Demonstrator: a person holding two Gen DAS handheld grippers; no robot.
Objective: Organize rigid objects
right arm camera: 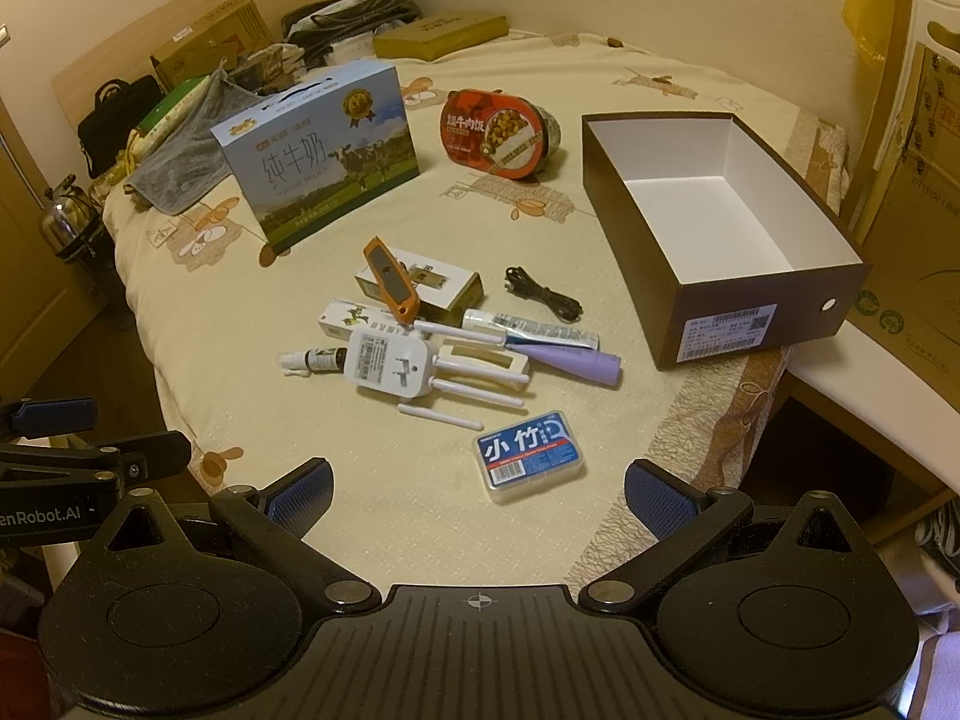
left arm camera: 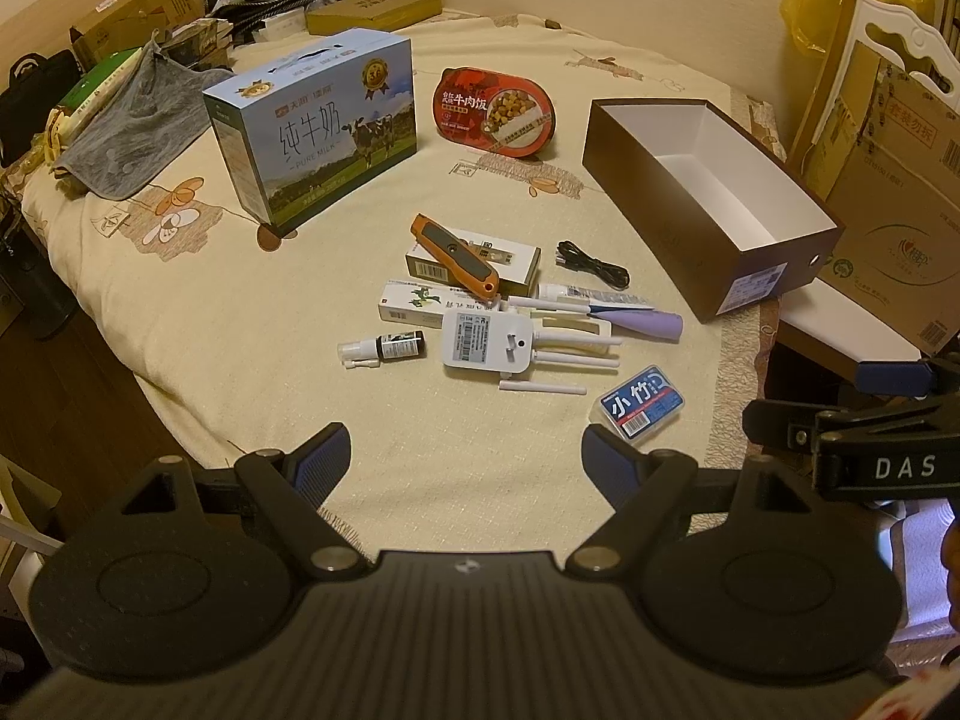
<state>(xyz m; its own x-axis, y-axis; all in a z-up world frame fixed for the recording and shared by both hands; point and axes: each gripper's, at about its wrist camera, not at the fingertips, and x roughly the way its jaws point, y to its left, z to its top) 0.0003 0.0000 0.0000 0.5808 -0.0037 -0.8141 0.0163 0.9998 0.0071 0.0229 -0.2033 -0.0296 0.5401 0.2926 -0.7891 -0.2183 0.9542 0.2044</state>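
Floss case (right arm camera: 530, 455) near the bed's (right arm camera: 420, 516) front edge looks light, stiff, slick; pinch its long sides. Left gripper (left arm camera: 466, 447) and right gripper (right arm camera: 478, 489) gape, unladen.

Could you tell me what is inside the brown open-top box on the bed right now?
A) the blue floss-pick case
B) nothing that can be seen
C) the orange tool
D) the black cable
B: the brown box shows only its bare white interior, while the orange tool, black cable and blue case all lie outside it on the bedspread.
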